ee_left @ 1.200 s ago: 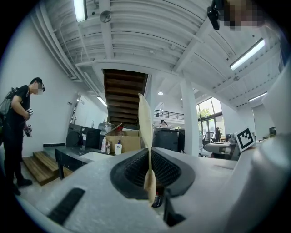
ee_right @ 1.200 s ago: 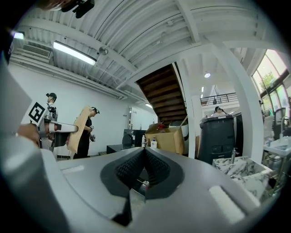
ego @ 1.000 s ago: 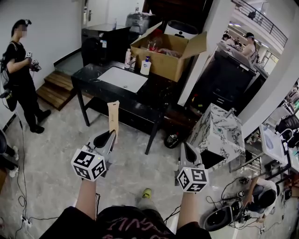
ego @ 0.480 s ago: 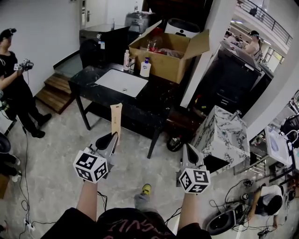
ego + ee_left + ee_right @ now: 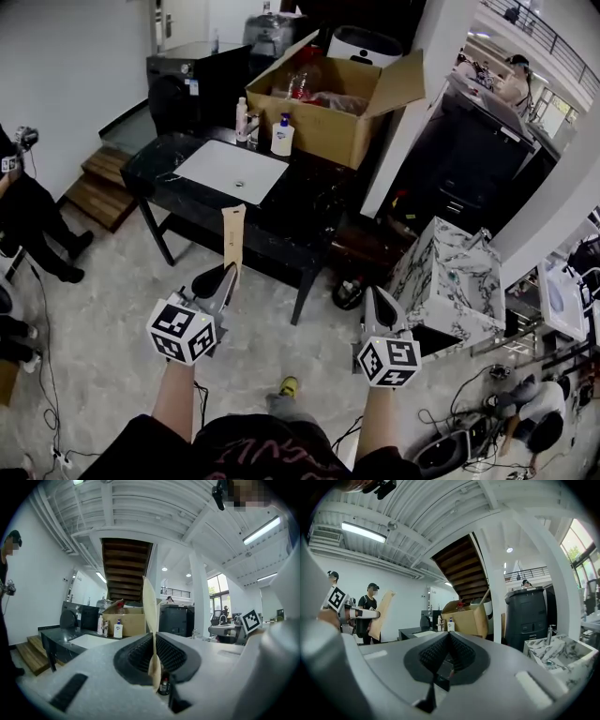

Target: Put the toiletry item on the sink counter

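A flat tan cardboard packet (image 5: 232, 234) stands upright in my left gripper (image 5: 228, 274), whose jaws are shut on its lower end. In the left gripper view the packet (image 5: 150, 616) shows edge-on, pinched between the ribbed pads at the left gripper (image 5: 154, 660). My right gripper (image 5: 373, 296) is shut with nothing in it, level with the left one. The black marble sink counter (image 5: 309, 202) with its white basin (image 5: 232, 171) stands a few steps ahead of both grippers. The right gripper view shows the closed right gripper (image 5: 447, 637) and the packet (image 5: 380, 613) off to its left.
An open cardboard box (image 5: 328, 112) sits at the counter's back, with a pump bottle (image 5: 281, 136) and a slim bottle (image 5: 242, 119) beside it. A marble-patterned box (image 5: 450, 281) stands to the right. A person (image 5: 23, 211) is at the left edge, near wooden steps (image 5: 98, 178).
The view has swung left, so the counter sits more to the left and the person at the left has slid to the frame's edge. Both grippers keep their pose and grip.
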`<action>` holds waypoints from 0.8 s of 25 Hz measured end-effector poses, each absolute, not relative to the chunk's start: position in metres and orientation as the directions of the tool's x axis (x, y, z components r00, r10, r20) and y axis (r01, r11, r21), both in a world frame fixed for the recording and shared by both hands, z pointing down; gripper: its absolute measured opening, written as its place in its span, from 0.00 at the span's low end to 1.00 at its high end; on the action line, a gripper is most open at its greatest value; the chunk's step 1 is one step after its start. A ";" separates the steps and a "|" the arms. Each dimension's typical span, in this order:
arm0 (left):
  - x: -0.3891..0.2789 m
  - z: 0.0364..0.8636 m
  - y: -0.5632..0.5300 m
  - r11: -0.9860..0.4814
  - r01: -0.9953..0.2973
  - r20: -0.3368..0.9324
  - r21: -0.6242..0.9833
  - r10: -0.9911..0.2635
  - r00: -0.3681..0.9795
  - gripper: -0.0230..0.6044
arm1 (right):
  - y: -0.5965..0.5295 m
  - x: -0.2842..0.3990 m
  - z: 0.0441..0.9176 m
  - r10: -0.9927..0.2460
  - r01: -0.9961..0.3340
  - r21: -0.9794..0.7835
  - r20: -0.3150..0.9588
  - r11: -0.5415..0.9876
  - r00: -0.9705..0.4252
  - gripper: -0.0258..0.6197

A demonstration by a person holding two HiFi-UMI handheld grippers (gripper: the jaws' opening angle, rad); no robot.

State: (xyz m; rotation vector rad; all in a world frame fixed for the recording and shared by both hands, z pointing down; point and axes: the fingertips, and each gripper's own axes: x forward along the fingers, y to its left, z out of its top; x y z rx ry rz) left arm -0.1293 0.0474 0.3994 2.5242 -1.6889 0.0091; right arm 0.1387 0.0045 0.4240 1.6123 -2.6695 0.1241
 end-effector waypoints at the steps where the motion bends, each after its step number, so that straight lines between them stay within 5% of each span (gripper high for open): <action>1: -0.126 0.399 0.036 -0.377 -0.923 0.066 0.082 -0.922 0.383 0.07 | -0.007 0.141 0.424 -0.882 -0.884 -0.059 0.060 0.464 -0.467 0.06; 20: -0.102 0.387 -0.116 -0.311 -0.949 0.088 0.052 -0.945 0.315 0.07 | -0.183 0.152 0.421 -0.834 -0.834 -0.092 0.048 0.544 -0.549 0.06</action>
